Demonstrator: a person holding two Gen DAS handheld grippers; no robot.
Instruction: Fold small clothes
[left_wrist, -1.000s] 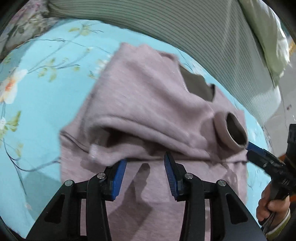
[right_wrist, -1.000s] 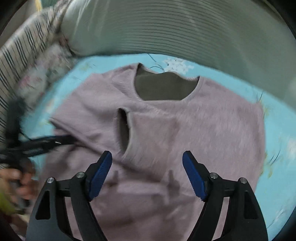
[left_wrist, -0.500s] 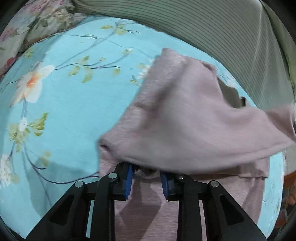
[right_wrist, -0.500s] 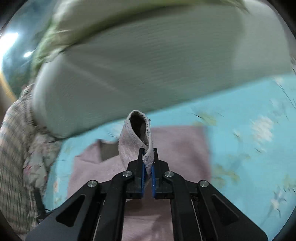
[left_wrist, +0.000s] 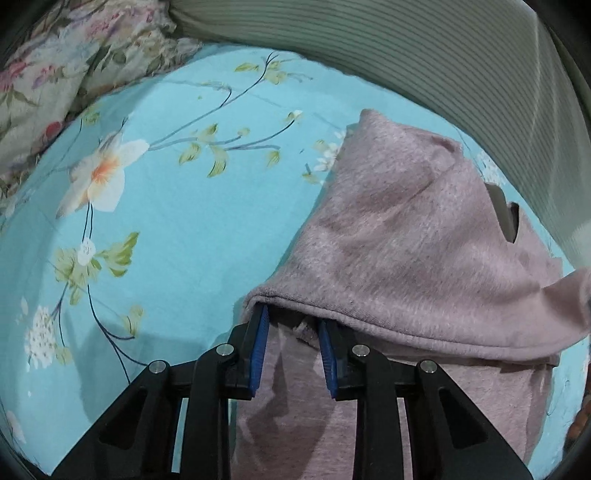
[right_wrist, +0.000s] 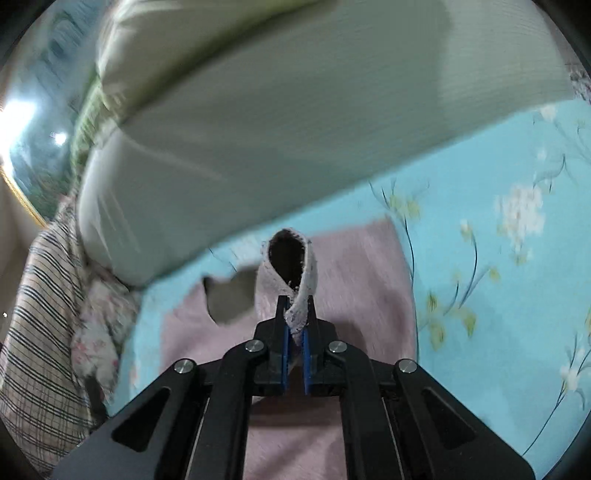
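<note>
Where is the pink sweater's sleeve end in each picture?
Left wrist view: the sleeve trails off toward the right edge; its cuff end is out of frame.
Right wrist view: the cuff stands at centre, pinched in the right gripper.
Shared landmark: the sweater's neck opening.

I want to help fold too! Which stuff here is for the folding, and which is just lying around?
For the folding:
- pink sweater
- its sleeve cuff, pinched in the right gripper
- left gripper, jaws at a fold of the sweater

Just lying around:
- blue flowered sheet
- striped pillow
- flowery cloth
- plaid fabric
</note>
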